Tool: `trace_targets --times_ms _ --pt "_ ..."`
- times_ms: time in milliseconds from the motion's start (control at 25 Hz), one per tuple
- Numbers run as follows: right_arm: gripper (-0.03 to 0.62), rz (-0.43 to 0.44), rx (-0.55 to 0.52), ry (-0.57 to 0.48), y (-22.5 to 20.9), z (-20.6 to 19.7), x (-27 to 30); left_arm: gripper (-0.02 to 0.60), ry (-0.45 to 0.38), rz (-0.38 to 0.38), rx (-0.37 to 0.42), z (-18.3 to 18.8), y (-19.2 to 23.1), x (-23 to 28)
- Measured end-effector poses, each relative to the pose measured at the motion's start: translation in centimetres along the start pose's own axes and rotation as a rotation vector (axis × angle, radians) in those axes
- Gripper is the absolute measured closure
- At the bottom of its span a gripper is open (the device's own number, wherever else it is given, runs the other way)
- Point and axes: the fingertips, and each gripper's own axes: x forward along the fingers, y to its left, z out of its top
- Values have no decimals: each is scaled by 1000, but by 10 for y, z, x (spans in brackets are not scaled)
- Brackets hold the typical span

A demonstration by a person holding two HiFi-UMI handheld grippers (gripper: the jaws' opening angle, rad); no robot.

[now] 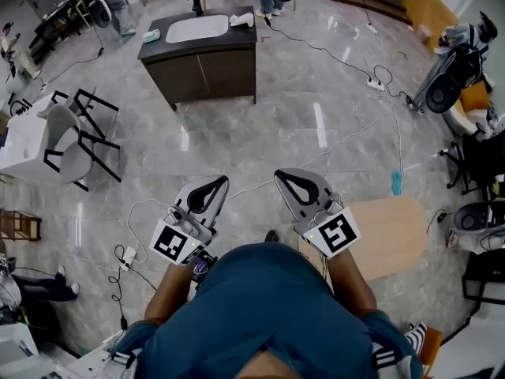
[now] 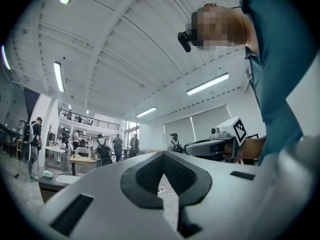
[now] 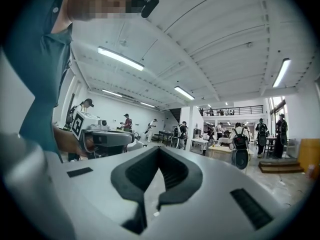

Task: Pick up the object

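Both grippers are held out level over the grey marble floor, side by side in front of the person's blue shirt. My left gripper is shut, with nothing between its jaws. My right gripper has its jaws meeting at the tips and is also empty. Well ahead stands a dark cabinet with a white sink. On its top lie a pale teal item at the left and a white object at the right. Each gripper view shows the other gripper beside it.
Black-framed chairs stand at the left. Cables and a power strip run across the floor. A wooden board lies at the right, with dark equipment beyond it. People stand at the far end of the hall.
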Motion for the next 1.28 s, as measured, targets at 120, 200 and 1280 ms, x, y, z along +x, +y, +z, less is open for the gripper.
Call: trace_targets --times_ms 120,200,1280 --pt "580 24 5 -9 -24 -4 8 578 6 17 -2 -7 10 23" --pt "580 31 9 -6 -40 -8 12 578 8 23 3 -10 15 38" --pt "580 -140 19 60 -147 -33 175 577 13 -164 -58 -45 205 130"
